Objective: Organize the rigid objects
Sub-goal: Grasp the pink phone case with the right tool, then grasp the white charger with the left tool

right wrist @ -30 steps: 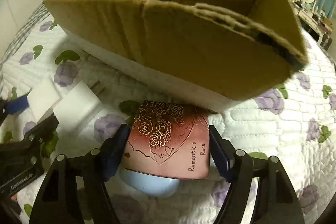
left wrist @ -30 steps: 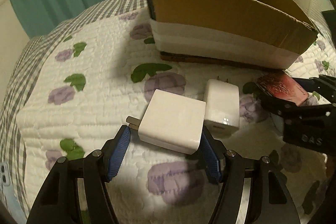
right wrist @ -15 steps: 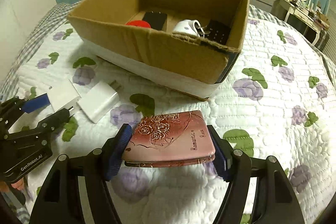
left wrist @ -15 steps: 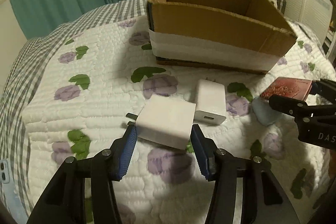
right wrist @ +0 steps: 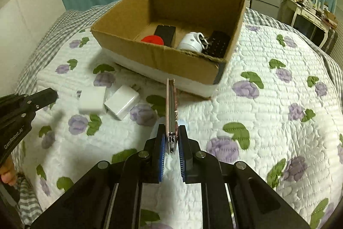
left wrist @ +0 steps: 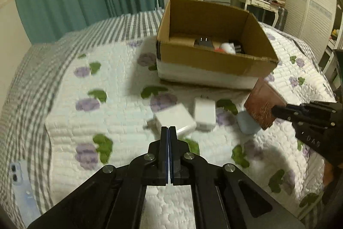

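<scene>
Right gripper [right wrist: 171, 143] pinches the case [right wrist: 171, 104] edge-on; thin, stiff, glossy, so we judge it may pivot; left gripper [left wrist: 169, 132] pressed together, empty, chargers [left wrist: 188, 116] unheld.

A bed [right wrist: 268, 113] is covered by a white quilt printed with purple flowers and green leaves, with grey checked fabric seen along its edges. An open cardboard box [right wrist: 163, 57] is set on the quilt, and two white chargers [right wrist: 107, 101] are laid side by side near it. A pale blue object [left wrist: 246, 123] is seen beside them, and a light blue phone [left wrist: 21, 184] at the bed's edge.
</scene>
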{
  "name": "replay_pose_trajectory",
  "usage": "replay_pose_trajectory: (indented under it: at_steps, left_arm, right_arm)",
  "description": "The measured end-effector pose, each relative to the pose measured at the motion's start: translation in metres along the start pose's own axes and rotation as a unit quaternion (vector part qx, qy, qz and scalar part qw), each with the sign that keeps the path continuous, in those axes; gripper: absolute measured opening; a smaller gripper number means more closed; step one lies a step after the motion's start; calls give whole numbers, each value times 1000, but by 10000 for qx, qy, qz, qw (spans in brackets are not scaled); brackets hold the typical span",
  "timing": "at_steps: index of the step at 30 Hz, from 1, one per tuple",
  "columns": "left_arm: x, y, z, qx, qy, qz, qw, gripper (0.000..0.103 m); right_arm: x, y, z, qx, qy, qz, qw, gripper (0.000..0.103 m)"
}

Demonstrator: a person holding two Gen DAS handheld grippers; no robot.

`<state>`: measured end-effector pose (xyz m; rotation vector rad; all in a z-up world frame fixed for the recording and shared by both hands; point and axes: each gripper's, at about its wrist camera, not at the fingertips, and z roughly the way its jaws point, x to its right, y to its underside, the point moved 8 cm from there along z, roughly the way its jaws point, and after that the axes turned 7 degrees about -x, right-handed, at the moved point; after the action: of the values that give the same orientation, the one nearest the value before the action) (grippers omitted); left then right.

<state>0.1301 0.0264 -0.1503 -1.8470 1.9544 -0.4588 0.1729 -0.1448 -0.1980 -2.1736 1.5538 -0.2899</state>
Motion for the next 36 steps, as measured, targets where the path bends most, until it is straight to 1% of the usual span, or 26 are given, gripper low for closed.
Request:
replay_pose_trajectory:
  at_steps: [2,4,5,6,7,8,9,15,19,22,24,25,26,27,29,31,32,33,34,35,36]
  left_arm:
    - [1,8,6,-72,44,-74,9999,4]
    - [5,14,12,-178,113,-46,9998,8]
    - [6,16,16,-236,74,-10,9997,15]
    - [7,17,19,-270,28,32,9996,27]
    - [7,17,22,-284,-14,55,9996,34]
    - [9,16,23,-267,-37,50,9996,43]
    - [10,15,24,-248,-22,36,9997,46]
    - [21,7,34,-305,-3,75,9995,46]
    - [42,-9,41,-241,174,247,9993,46]
    - [64,-19,51,-202,269,542,9980,46]
    - [78,-23,65,-321,207,837,9958,46]
    - [81,-24,70,-384,187,879,9952,46]
    - [82,-25,80,-478,167,871,9949,46]
    - [80,-28,85,-471,81,829,9954,46]
    - [71,-33,96,-476,-207,728,9960,46]
    - [69,-33,108,-640,-62,649,9958,46]
    - [69,-33,111,-640,-56,655,9958,46]
    - [71,-32,112,-630,-167,748,9951,46]
    - [73,-31,112,-624,-218,820,9944,43]
    - [76,-30,111,-618,-244,898,9937,41]
    - [77,-28,109,-604,-219,875,9941,41]
  right_arm:
    - [5,3,1,16,-48,48,10000,11]
    - [10,2,3,41,-130,151,9998,11]
    - [11,1,3,65,-172,171,9997,11]
    - [12,0,3,93,-206,184,9996,11]
    - [12,-1,6,96,-247,185,9995,11]
    - [12,-2,8,97,-268,187,9994,11]
    - [11,-3,10,100,-296,189,9993,11]
    - [7,-16,32,67,-475,187,9987,11]
    - [5,-15,25,220,-347,-3,9992,10]
    - [10,-15,17,317,-448,86,9985,10]
    - [16,-14,13,335,-497,184,9980,10]
    - [17,-13,13,321,-533,210,9978,10]
    - [19,-13,13,312,-567,241,9976,10]
    - [20,-12,13,306,-578,256,9975,10]
    - [21,-12,13,288,-598,270,9974,10]
    - [21,-13,14,274,-657,281,9971,10]
    - [21,-13,14,269,-676,288,9969,10]
    - [21,-13,14,262,-686,286,9969,10]
    - [21,-13,14,253,-686,280,9969,10]
    - [21,-13,15,250,-682,277,9970,10]
    - [21,-13,15,249,-681,276,9970,10]
